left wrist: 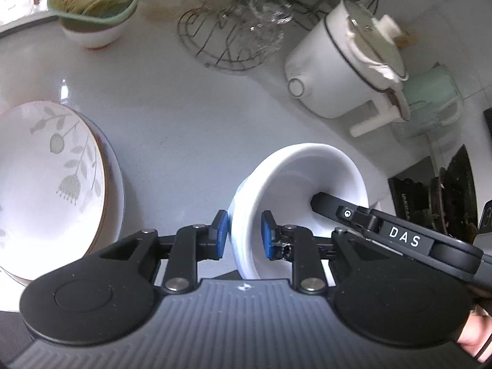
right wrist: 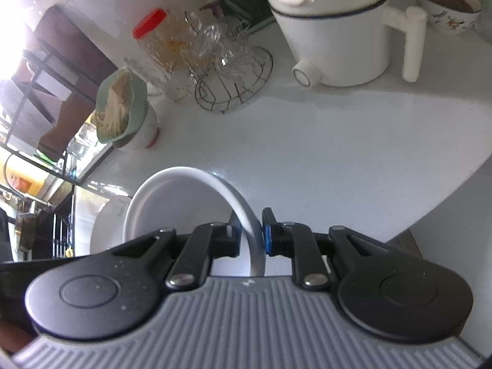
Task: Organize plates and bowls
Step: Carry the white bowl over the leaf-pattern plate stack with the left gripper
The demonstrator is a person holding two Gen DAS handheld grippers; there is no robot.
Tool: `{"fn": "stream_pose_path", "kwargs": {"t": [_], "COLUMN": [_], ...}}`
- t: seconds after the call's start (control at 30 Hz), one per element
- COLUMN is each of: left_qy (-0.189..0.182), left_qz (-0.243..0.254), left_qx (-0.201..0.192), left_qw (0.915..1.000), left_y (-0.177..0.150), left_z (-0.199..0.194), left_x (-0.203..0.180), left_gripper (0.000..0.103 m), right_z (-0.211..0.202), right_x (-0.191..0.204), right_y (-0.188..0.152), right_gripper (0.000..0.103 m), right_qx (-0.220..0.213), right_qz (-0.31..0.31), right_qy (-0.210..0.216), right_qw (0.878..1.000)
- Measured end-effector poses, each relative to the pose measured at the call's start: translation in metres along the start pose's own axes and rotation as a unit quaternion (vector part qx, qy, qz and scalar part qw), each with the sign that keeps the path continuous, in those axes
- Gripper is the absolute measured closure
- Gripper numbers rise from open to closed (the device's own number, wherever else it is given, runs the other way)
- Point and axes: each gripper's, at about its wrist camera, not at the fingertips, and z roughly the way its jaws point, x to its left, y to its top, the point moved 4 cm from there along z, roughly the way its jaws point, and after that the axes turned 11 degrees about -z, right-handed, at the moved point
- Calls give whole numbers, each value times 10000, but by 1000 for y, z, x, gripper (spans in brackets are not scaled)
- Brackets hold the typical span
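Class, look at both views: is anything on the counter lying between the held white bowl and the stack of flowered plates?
Nothing visible does. The white bowl, gripped by both grippers, has only bare counter between it and the flowered plates.

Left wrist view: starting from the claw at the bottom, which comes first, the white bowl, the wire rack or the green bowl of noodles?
1. White bowl: its rim sits between the left claw pads.
2. Wire rack: farther back, centre of the counter.
3. Green bowl of noodles: far back, top left.

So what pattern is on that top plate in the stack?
Grey-green leaves and flowers on white plate, clearest in the left wrist view.
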Motion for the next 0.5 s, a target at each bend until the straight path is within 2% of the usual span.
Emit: {"fn": "stream_pose_path", "kwargs": {"t": [0.17,0.33,0.5], "left_qy": [-140,-196,-241], "left_qz": [84,158,68], "left_qx": [113,3,-80], "left_qw": [9998,9997,9997], "left_y": [7,15,20], "left_z": [-17,-42,-62], "left_x": [0,7,32], "left_gripper": [77,77,77], "right_z": [-16,-24,-17], "right_x": [9,30,57], "right_y": [0,5,8], "right_gripper": [86,86,86], "right_qx": [-101,-227,-235], "right_qz": [95,61,-42], "right_qy": [10,65,125], "right_qw": [9999,9997,9996]}}
